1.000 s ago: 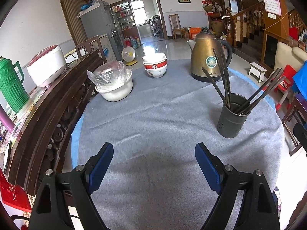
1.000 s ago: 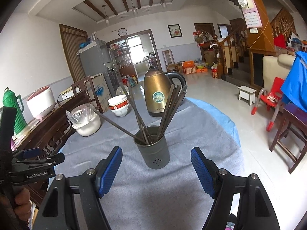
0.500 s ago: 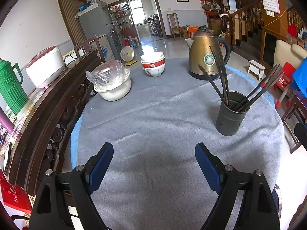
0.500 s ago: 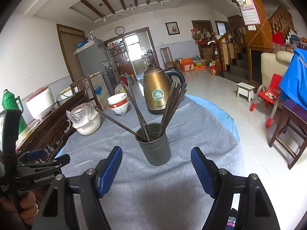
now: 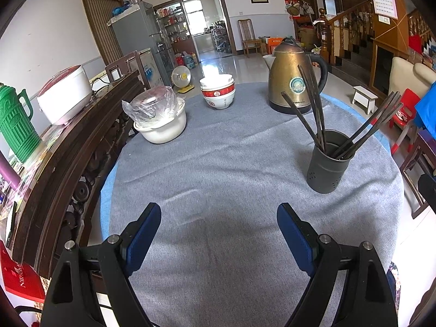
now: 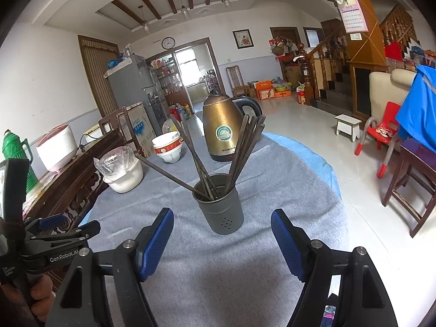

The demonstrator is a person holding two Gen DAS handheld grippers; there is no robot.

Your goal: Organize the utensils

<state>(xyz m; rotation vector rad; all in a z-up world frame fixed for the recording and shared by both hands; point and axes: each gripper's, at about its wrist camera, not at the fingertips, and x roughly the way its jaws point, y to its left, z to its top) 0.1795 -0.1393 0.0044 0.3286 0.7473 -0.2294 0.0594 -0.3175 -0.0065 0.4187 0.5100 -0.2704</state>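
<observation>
Several dark chopsticks fanned in grey holder, plastic-covered white bowl, both grippers' jaws spread, empty.

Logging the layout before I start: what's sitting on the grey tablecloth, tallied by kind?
Kettle: 1
Stacked bowls: 1 stack, bowl count unclear
White pot under plastic wrap: 1
Dark holder with chopsticks: 1
Total: 4 items
</observation>
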